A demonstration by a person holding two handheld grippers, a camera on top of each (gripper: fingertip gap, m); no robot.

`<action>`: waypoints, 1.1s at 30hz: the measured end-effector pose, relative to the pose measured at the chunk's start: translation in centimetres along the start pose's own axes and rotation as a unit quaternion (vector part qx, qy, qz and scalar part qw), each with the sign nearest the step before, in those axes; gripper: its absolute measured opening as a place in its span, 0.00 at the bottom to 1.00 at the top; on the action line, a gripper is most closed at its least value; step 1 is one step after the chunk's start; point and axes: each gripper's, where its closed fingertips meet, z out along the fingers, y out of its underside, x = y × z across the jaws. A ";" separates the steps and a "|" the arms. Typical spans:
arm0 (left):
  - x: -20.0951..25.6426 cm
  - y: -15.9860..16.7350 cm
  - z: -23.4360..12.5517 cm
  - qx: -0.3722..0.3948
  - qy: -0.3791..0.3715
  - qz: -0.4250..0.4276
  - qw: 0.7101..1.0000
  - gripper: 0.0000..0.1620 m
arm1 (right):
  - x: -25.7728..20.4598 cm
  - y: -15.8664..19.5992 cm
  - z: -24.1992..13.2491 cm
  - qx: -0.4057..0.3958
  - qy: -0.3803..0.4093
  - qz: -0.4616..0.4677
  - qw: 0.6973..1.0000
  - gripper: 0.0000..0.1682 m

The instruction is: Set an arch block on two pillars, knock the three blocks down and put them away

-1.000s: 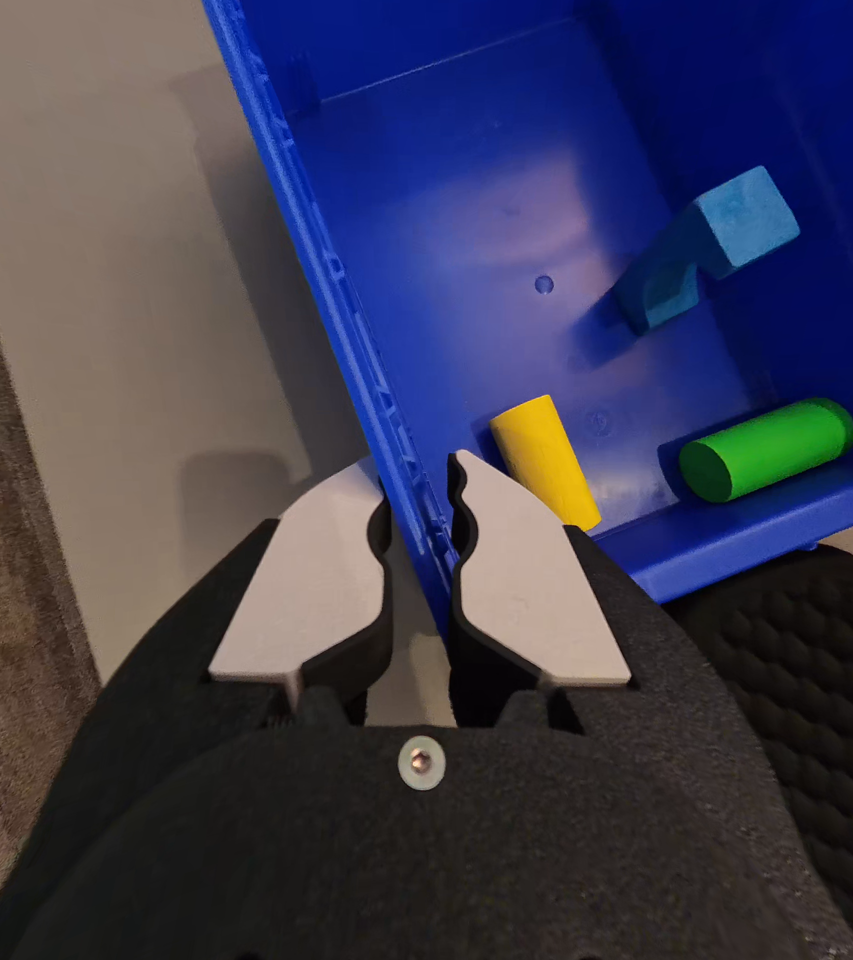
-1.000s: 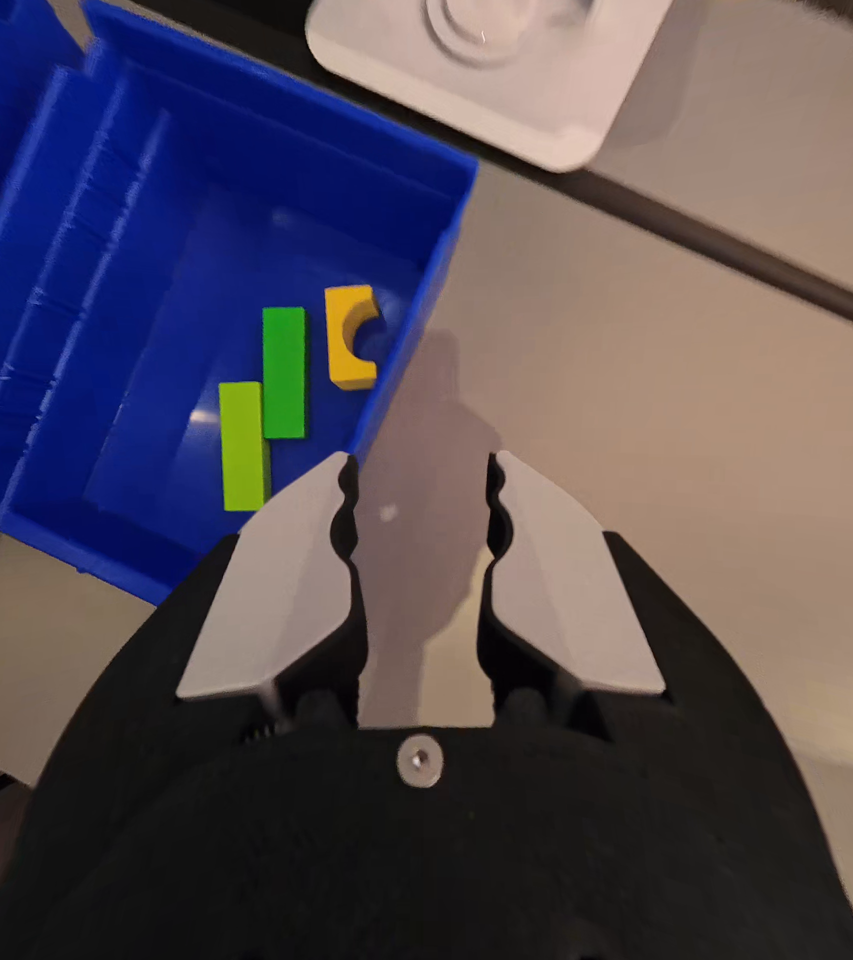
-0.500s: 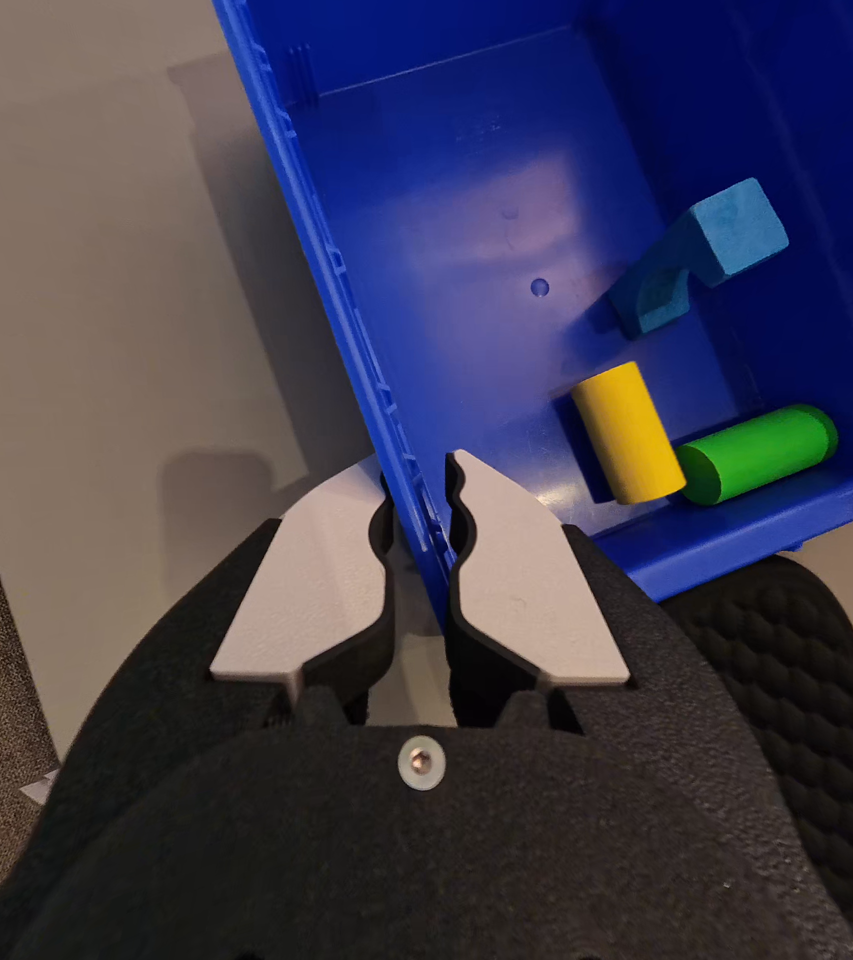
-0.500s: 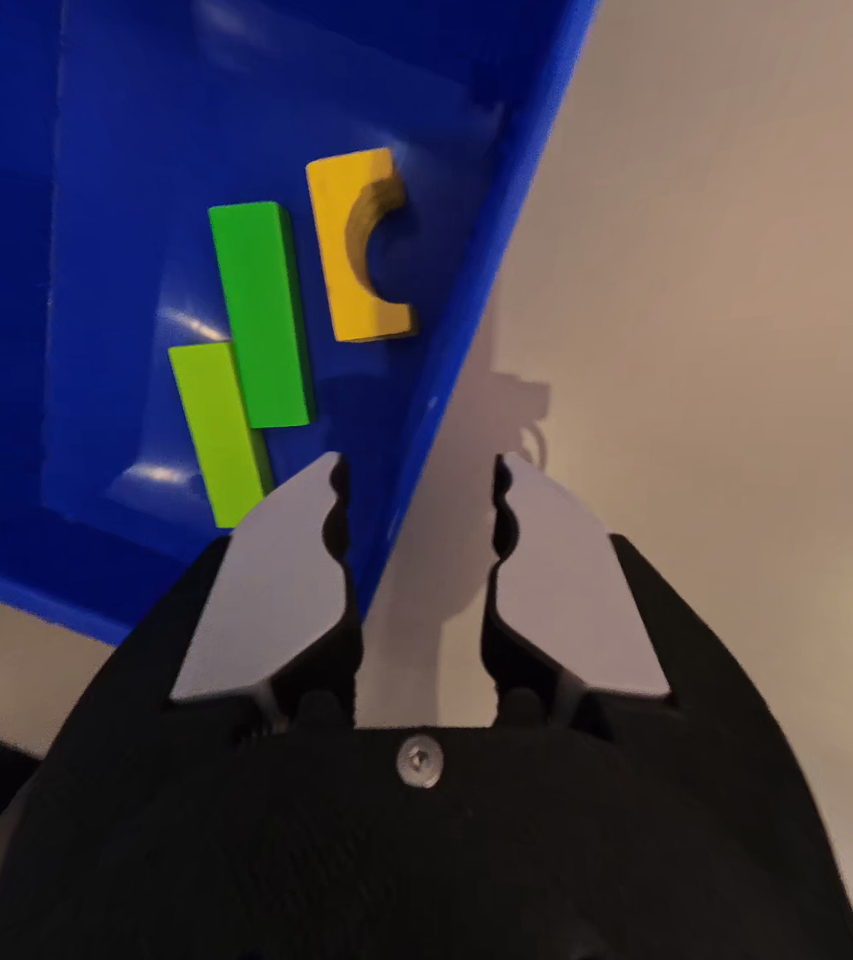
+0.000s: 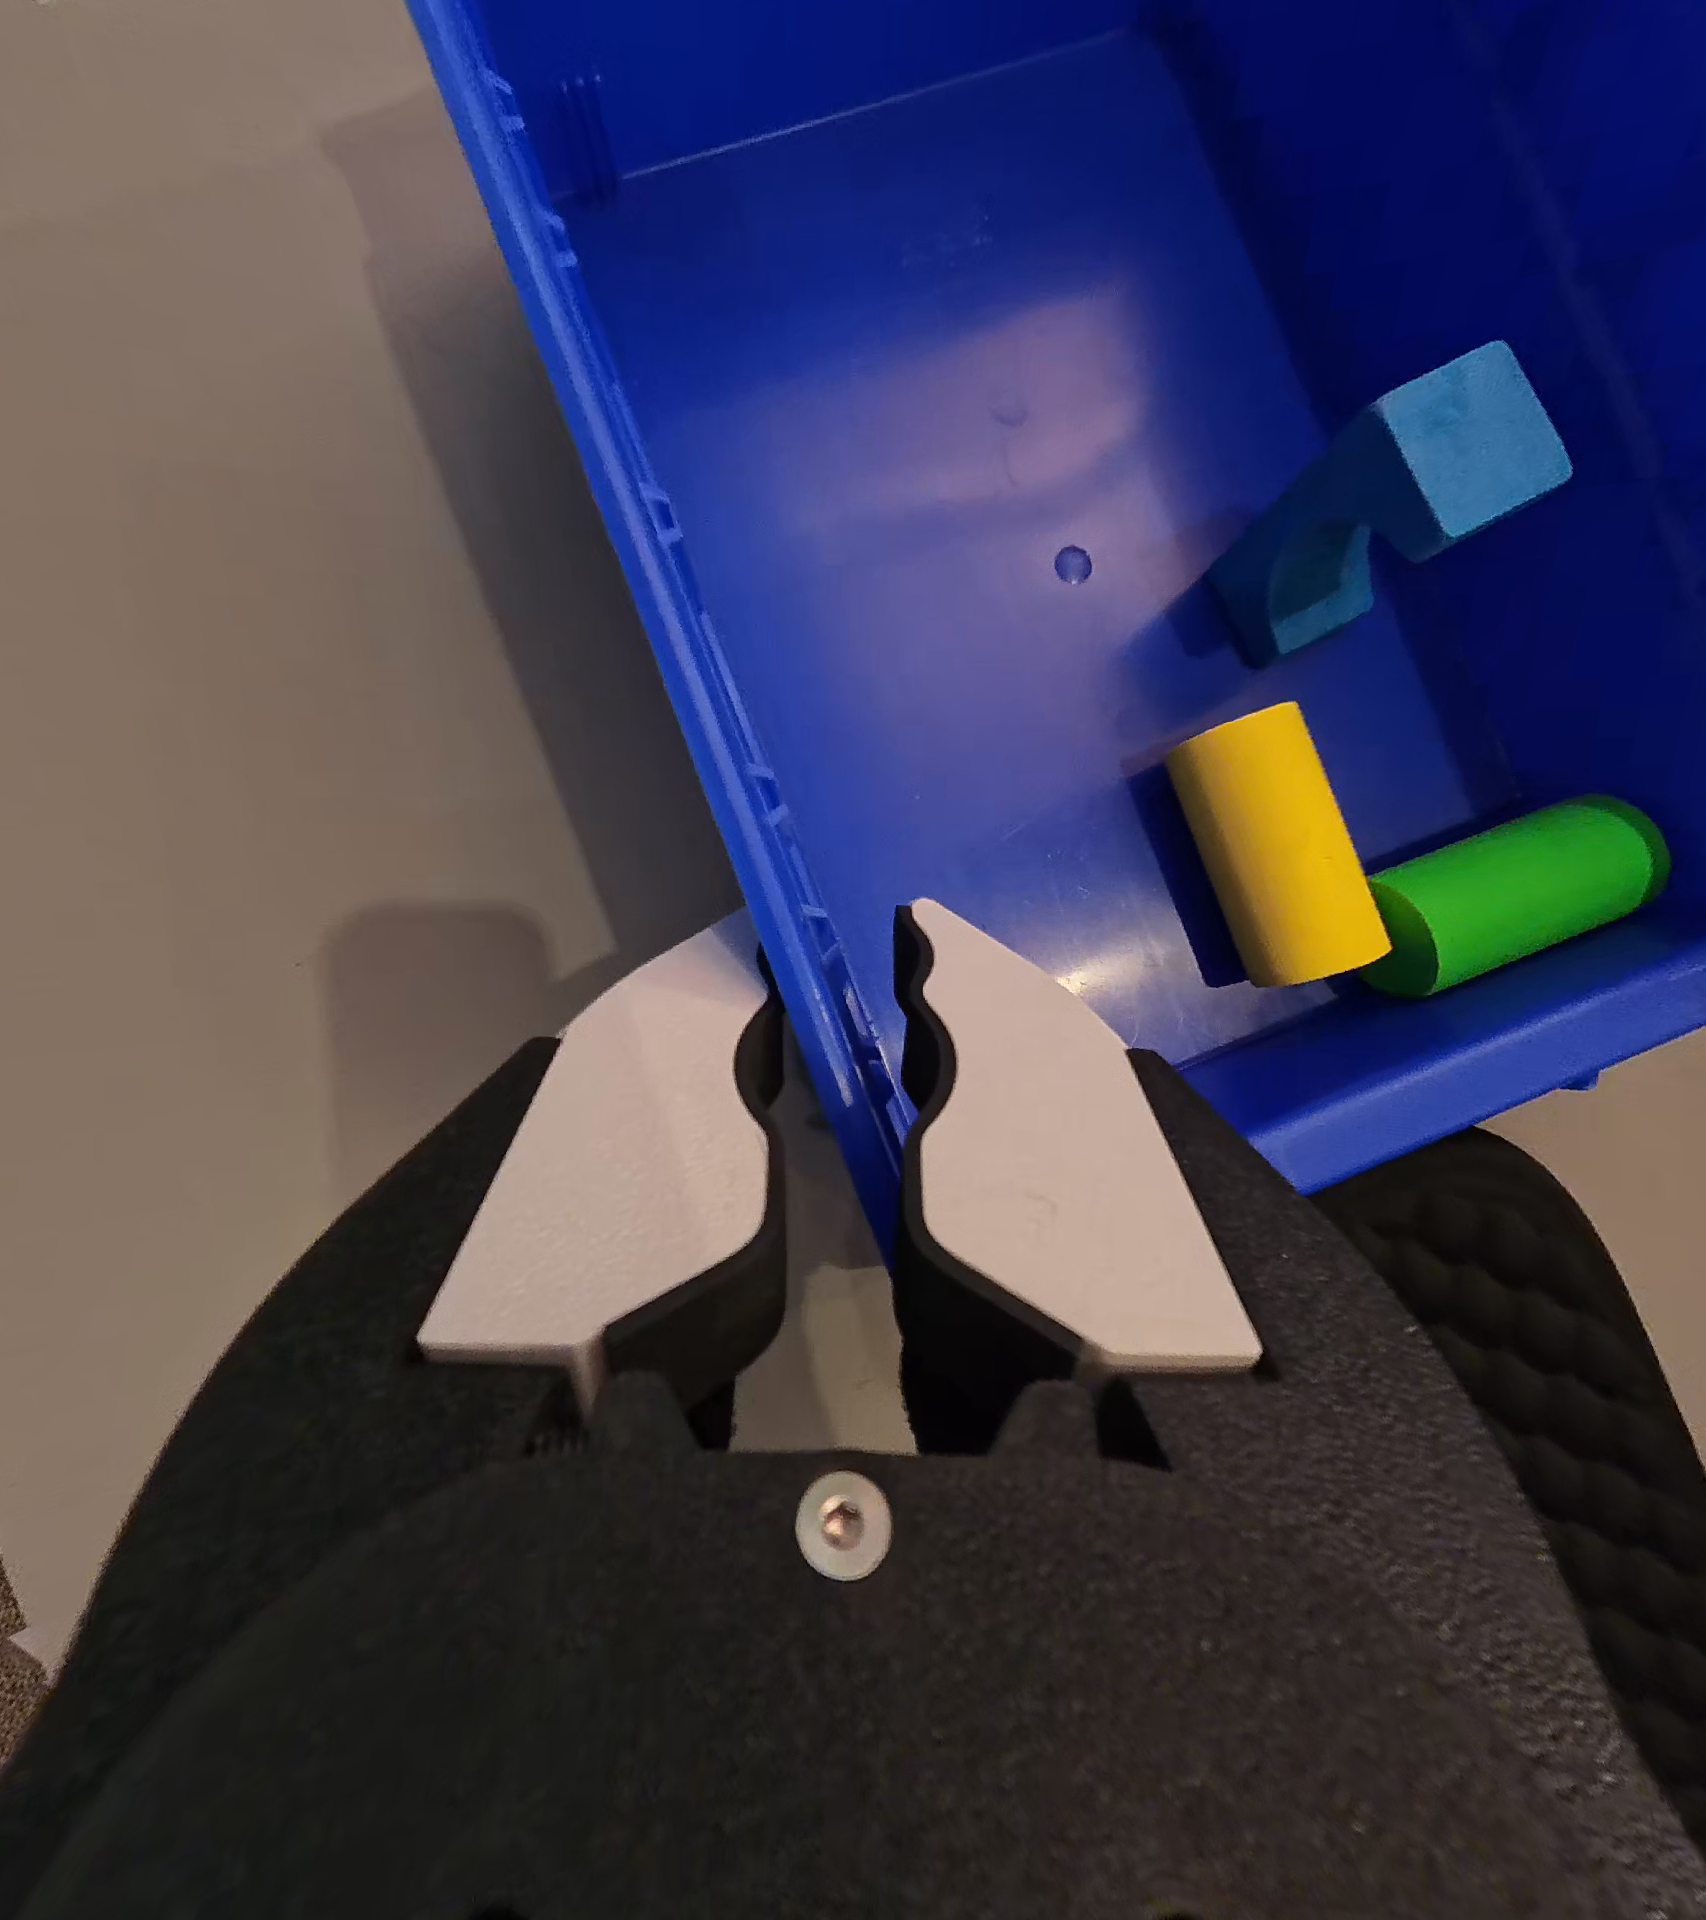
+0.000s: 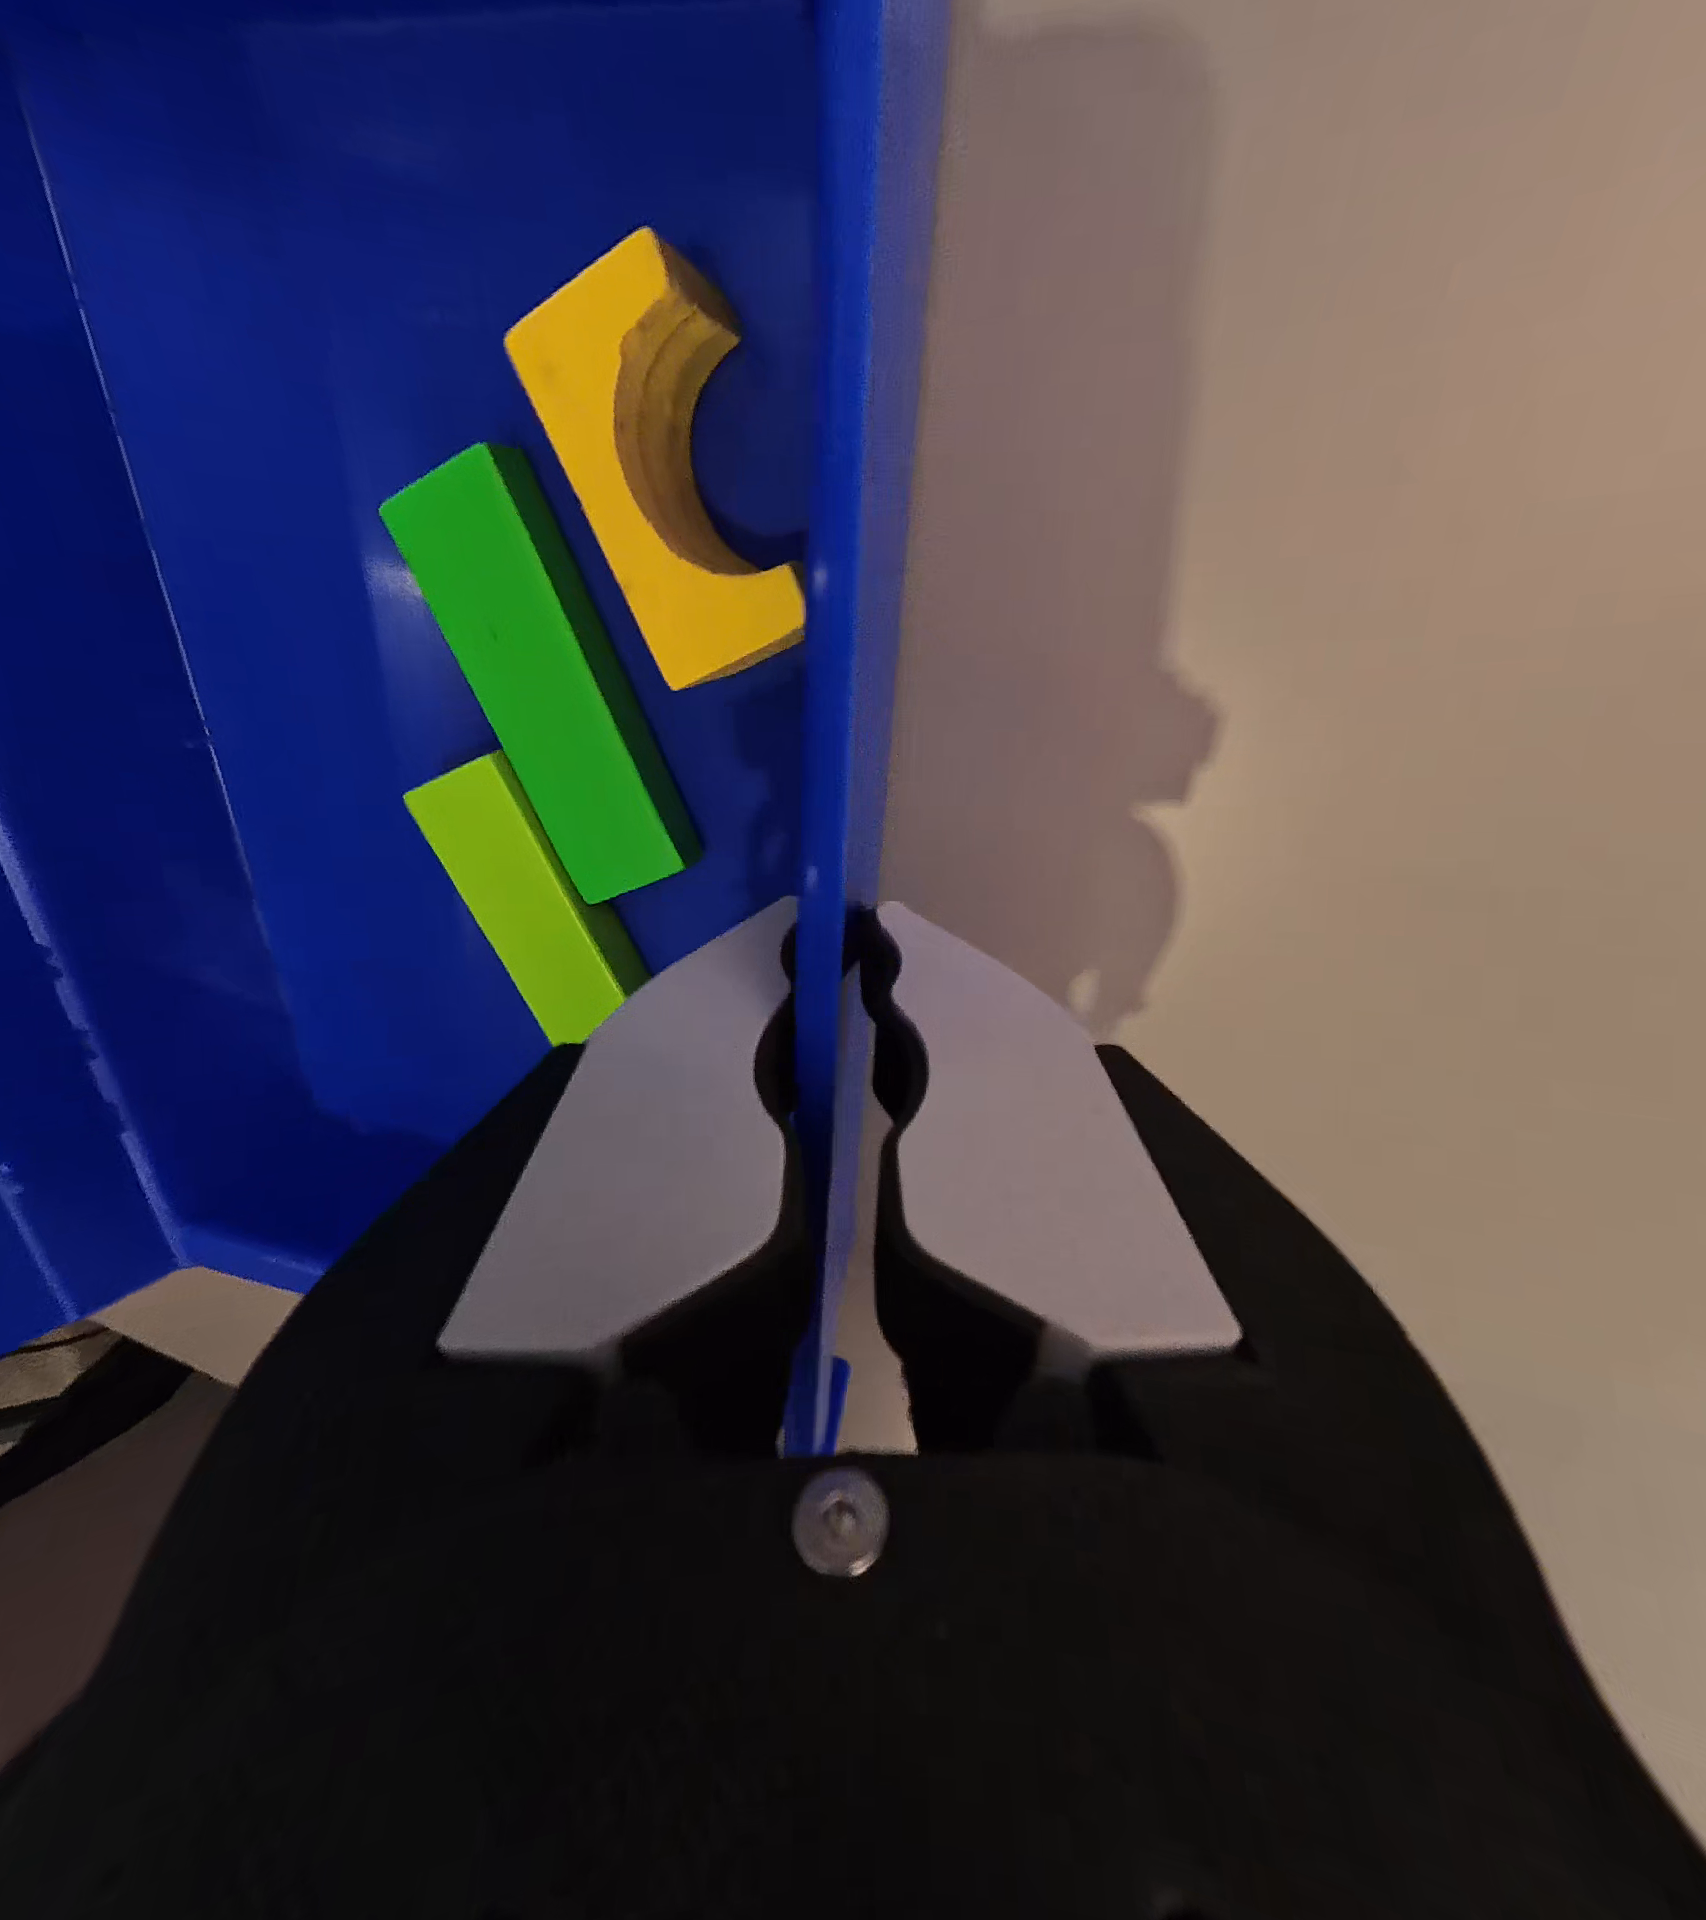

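Left wrist view: the left gripper [image 5: 833, 971] is closed narrowly on the side wall of a blue bin [image 5: 620, 582], one finger outside the wall and one inside. On the bin floor lie a blue arch block [image 5: 1389, 499], resting tilted toward the right wall, a yellow cylinder [image 5: 1270, 842] and a green cylinder [image 5: 1514, 894]; the near end of the yellow cylinder touches the end of the green one, and both sit close to the bin's near wall. The bin stands on a pale tabletop [image 5: 153, 520]. Right wrist view: the right gripper [image 6: 833, 935] pinches the thin right wall of a second blue bin [image 6: 844, 364], its fingers pressed to either face. Inside lie a yellow arch block [image 6: 600, 447] with its hollow facing the gripped wall, a dark green bar [image 6: 527, 665] beside it, and a light green bar [image 6: 506, 883] against the dark one, its near end hidden behind the left finger.
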 end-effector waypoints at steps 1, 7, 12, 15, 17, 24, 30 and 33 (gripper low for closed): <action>0.0 0.0 0.0 -0.002 0.001 -0.002 1.000 0.11 | 1.1 0.3 -0.3 0.000 -0.001 0.010 1.000 0.06; 0.2 0.4 0.0 -0.008 0.004 -0.006 1.000 0.11 | 8.6 2.3 -2.4 -0.003 0.028 0.054 0.998 0.06; 0.1 0.7 -0.1 -0.016 -0.004 -0.009 1.000 0.09 | 14.0 3.7 -4.0 0.002 0.034 0.099 0.994 0.06; 0.1 0.9 -0.1 -0.017 -0.009 -0.011 1.000 0.08 | 16.8 4.6 -4.8 0.000 0.043 0.117 0.992 0.05; 0.1 1.0 -0.1 -0.015 -0.008 -0.015 1.000 0.08 | 18.5 5.1 -5.3 0.001 0.046 0.130 0.991 0.05; 0.1 1.1 -0.1 -0.015 -0.011 -0.023 1.000 0.07 | 23.7 6.9 -6.8 0.003 0.066 0.137 0.988 0.05; 0.1 1.2 0.0 -0.031 -0.012 -0.027 0.999 0.06 | 25.7 8.4 -7.5 0.003 0.065 0.133 0.989 0.05; 0.1 1.2 0.0 -0.030 -0.013 -0.029 0.999 0.06 | 26.1 9.0 -7.7 0.000 0.066 0.115 0.991 0.05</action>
